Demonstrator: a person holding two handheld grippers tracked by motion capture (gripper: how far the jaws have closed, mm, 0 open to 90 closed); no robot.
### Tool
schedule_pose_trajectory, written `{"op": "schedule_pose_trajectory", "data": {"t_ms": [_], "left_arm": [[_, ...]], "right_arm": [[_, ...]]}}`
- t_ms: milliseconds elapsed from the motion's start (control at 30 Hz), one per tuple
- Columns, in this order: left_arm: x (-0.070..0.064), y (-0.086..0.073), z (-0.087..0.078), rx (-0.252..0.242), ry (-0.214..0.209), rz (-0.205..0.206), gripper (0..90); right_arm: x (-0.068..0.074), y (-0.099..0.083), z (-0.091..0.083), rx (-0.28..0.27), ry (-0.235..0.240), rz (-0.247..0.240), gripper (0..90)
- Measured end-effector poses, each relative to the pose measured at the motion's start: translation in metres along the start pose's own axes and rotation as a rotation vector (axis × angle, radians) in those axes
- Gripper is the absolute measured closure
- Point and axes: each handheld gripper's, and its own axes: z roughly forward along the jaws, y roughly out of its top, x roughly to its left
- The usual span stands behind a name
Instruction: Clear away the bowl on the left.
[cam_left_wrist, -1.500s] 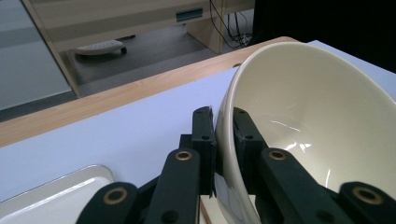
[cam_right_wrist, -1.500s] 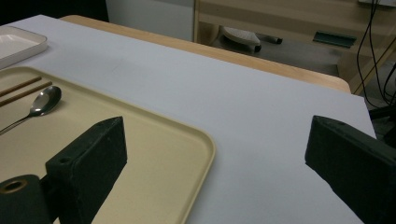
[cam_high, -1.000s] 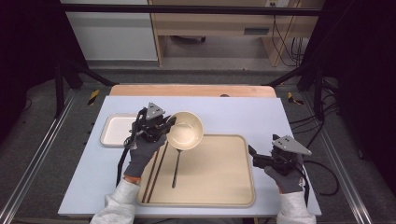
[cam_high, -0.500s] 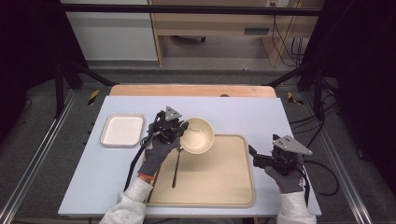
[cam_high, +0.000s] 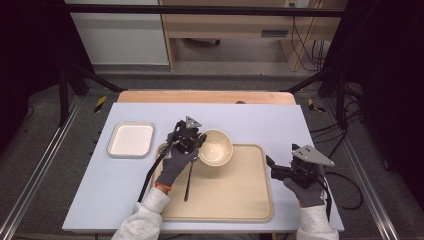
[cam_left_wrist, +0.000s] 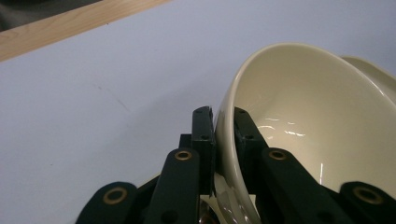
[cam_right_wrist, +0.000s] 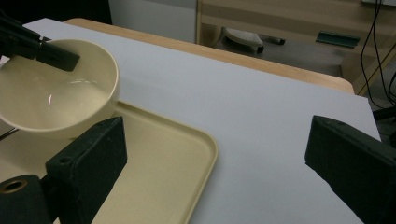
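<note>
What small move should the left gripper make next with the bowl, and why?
Probably lower it a little and set it flat on the tray. The left gripper is shut on the bowl at its rim, and the bowl hangs tilted over the tray's far left part, clear of the utensil.

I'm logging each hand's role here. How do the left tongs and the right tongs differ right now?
The left tongs are shut on the rim of the cream bowl, one jaw inside and one outside; the right tongs are open and hold nothing. The left tongs are over the beige tray's far left corner; the right tongs are beside its right edge. Both have black jaws and are held in grey-gloved hands.
</note>
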Motion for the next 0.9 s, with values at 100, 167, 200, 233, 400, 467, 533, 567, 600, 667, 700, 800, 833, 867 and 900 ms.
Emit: {"op": "schedule_pose_trajectory", "data": {"t_ms": [100, 167, 200, 233, 400, 467, 533, 567, 600, 667, 700, 800, 833, 867, 900], "left_arm": [[0.0, -0.001, 0.004, 0.01, -0.003, -0.002, 81.8], [0.001, -0.002, 0.006, 0.02, -0.002, -0.002, 81.7], [0.002, -0.002, 0.007, 0.017, -0.002, -0.006, 81.8], [0.002, -0.003, 0.008, 0.014, -0.01, -0.014, 81.8], [0.006, -0.003, 0.012, 0.024, -0.016, -0.013, 82.2], [0.009, -0.005, 0.015, 0.037, -0.01, -0.021, 82.6], [0.011, -0.006, 0.017, 0.041, -0.011, -0.028, 82.7], [0.012, -0.006, 0.018, 0.037, -0.014, -0.028, 82.8], [0.012, -0.006, 0.018, 0.035, -0.014, -0.022, 82.7], [0.01, -0.006, 0.018, 0.038, -0.001, -0.012, 82.7], [0.011, -0.006, 0.019, 0.043, 0.006, -0.013, 82.6], [0.013, -0.008, 0.02, 0.048, 0.007, -0.022, 82.3], [0.013, -0.008, 0.02, 0.051, 0.011, -0.013, 82.3], [0.013, -0.008, 0.02, 0.054, 0.014, -0.006, 82.2], [0.011, -0.008, 0.02, 0.055, 0.024, 0.002, 82.0]], "right_arm": [[0.0, 0.0, 0.0, -0.001, 0.0, 0.004, 5.9], [0.0, 0.0, -0.001, -0.003, -0.001, 0.004, 5.9], [0.0, 0.0, -0.001, -0.003, -0.001, 0.004, 5.9], [0.0, 0.0, -0.001, -0.003, -0.001, 0.003, 5.9], [0.0, 0.0, 0.0, -0.001, 0.0, 0.004, 5.9], [0.0, 0.0, 0.0, -0.001, 0.002, 0.001, 5.9], [0.001, 0.0, 0.0, -0.001, 0.001, 0.0, 5.9], [0.001, 0.0, 0.0, -0.002, 0.002, 0.001, 5.9], [0.0, 0.0, 0.0, -0.002, 0.001, 0.001, 5.9], [0.0, 0.0, 0.0, -0.001, 0.0, 0.003, 5.9], [0.0, 0.0, 0.0, -0.001, 0.0, 0.003, 5.9], [0.0, 0.001, -0.001, -0.004, -0.001, 0.001, 5.9], [0.0, 0.001, -0.001, -0.005, 0.0, 0.002, 5.9], [0.0, 0.001, -0.002, -0.007, 0.0, 0.006, 5.9], [0.0, 0.001, -0.002, -0.007, 0.0, 0.008, 5.9]]}}
